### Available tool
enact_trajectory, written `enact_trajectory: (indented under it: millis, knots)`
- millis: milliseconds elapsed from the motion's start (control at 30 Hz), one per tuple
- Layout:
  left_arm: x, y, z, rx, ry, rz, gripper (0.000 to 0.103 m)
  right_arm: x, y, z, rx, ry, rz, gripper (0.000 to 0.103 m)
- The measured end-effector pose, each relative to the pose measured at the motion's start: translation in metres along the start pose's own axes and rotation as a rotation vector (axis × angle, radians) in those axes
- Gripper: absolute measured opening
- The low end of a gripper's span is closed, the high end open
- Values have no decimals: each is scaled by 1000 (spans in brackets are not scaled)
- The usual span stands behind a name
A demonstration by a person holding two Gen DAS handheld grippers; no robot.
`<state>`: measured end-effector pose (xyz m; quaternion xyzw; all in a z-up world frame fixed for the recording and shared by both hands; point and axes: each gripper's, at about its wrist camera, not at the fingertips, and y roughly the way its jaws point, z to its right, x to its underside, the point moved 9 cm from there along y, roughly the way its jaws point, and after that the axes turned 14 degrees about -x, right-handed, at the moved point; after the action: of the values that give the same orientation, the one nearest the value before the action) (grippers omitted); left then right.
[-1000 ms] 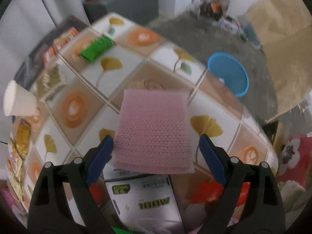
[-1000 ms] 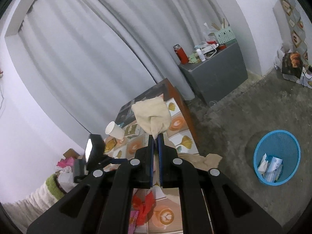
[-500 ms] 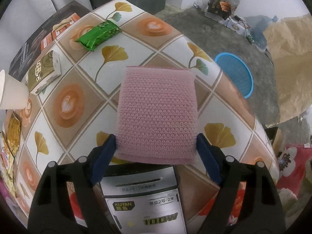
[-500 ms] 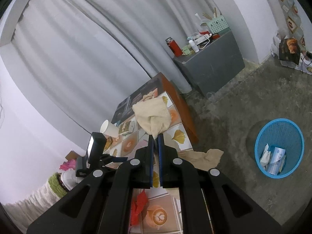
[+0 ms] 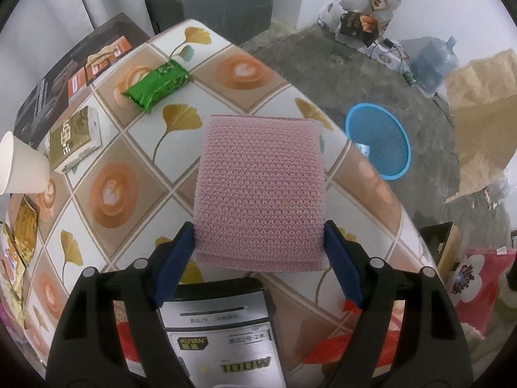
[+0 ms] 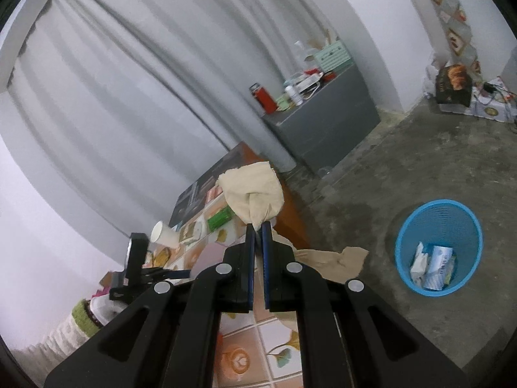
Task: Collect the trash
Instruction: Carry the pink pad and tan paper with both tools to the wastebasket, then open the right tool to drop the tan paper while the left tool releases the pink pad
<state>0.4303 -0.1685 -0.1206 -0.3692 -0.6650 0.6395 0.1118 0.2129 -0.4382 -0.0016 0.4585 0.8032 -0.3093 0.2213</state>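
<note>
Over the tiled table (image 5: 106,190), my left gripper (image 5: 258,232) has a pink mesh scouring pad (image 5: 258,187) between its blue pads. The jaws are closing and both pads touch the pad's side edges, and it is off the tabletop. My right gripper (image 6: 257,226) is shut on a crumpled beige tissue (image 6: 252,194), held up in the air beside the table. A blue mesh trash basket (image 6: 439,245) stands on the floor at the right with several wrappers inside. The same basket (image 5: 378,142) shows past the table's edge in the left wrist view.
On the table lie a green packet (image 5: 156,84), a gold box (image 5: 74,139), a tipped paper cup (image 5: 19,165) and a silver carton (image 5: 219,333). Brown paper (image 6: 332,258) lies on the floor by the table. A grey cabinet (image 6: 323,119) stands by the curtain.
The left jaws have narrowed onto the pink pad, and the left view has swung further over the table. The right gripper has shifted with the tissue still pinched, and the basket looks nearer.
</note>
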Motion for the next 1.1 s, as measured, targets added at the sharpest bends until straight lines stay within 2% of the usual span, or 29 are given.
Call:
enact_trajectory:
  millis: [167,267,533,700,833,933,1100]
  knots:
    - [-15,-23,17,83,-32,45,75,-13,-27,28,72,18,57,5]
    - [-29,-37,40,116,-15,83,75,-20,-41,50,121,35,86,5]
    - [-75,-39,134,166,106,105,75,-36,-56,124,234,118,135,5]
    - [-105,-24,214,217,173,92,76,-41,-56,177,289,188,149,5]
    - [-121,7,281,232,235,57,76,-42,-49,220,331,251,149,5]
    - [-130,31,320,249,231,27,76,-40,-41,249,351,290,136,5]
    - [-143,70,359,224,178,17,81,-29,-20,303,389,353,76,6]
